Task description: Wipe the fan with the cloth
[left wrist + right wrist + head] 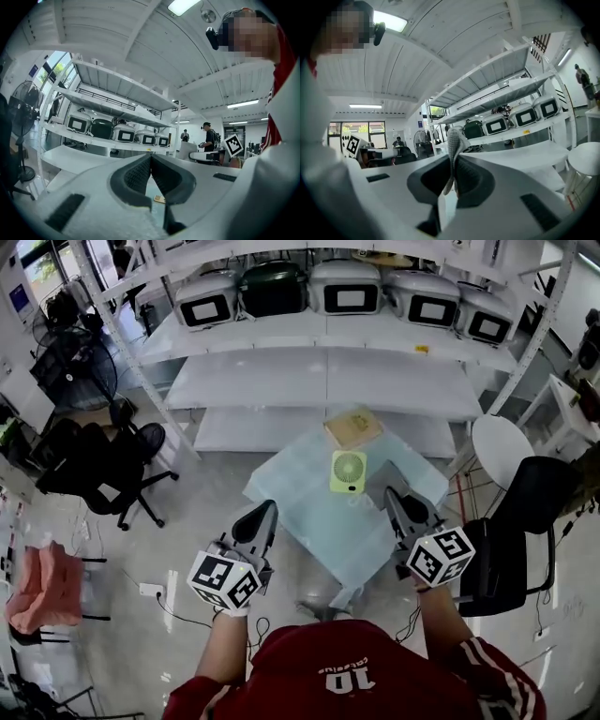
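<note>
A small lime-green fan (349, 472) lies flat on the pale blue table (300, 498), near its far side. Both grippers hover at the table's near edge, short of the fan. My right gripper (392, 493) is to the fan's right and is shut on a grey cloth (454, 138), whose folded end sticks up past the jaws in the right gripper view. My left gripper (269, 507) is to the fan's left, and its jaws (151, 158) meet at the tips with nothing between them.
A flat tan object (353, 427) lies on the table's far corner behind the fan. White shelves (328, 376) with several boxy appliances stand beyond. A round white stool (500, 448) and a black chair (525, 512) are to the right, and black office chairs (112, 465) to the left.
</note>
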`<state>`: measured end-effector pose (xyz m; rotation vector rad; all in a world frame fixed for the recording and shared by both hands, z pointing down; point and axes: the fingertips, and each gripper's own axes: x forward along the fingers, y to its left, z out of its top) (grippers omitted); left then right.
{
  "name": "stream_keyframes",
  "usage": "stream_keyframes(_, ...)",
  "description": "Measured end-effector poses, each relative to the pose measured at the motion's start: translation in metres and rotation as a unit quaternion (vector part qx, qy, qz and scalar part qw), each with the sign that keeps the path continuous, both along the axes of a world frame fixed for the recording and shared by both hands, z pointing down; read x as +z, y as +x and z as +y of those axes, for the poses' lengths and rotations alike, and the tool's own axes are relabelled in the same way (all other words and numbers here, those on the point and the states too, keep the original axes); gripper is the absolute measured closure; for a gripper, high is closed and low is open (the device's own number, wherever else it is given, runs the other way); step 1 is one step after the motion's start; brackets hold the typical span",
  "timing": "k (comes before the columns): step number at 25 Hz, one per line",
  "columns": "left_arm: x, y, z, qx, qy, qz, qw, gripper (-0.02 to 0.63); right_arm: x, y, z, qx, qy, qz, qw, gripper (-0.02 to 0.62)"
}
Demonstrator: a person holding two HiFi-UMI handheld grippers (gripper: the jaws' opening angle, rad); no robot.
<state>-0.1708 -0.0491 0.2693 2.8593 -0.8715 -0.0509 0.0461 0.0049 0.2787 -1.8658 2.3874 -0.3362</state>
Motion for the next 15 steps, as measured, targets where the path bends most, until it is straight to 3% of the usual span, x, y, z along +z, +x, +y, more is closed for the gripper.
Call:
stream_keyframes(9,0.024,-0.008,-0.028,0.052,-0.018,0.007,0.9984,0.601,0.031,-0.019,-0.023,0.026,-0.047,-0.006,0.999,0.575)
stream_keyframes(15,0.032,0.010,-0.036,0.083,-0.025,0.008,0.9962,0.601,0.041,-0.015,-0.032,0.031,-0.074,-0.019,0.997,0.575)
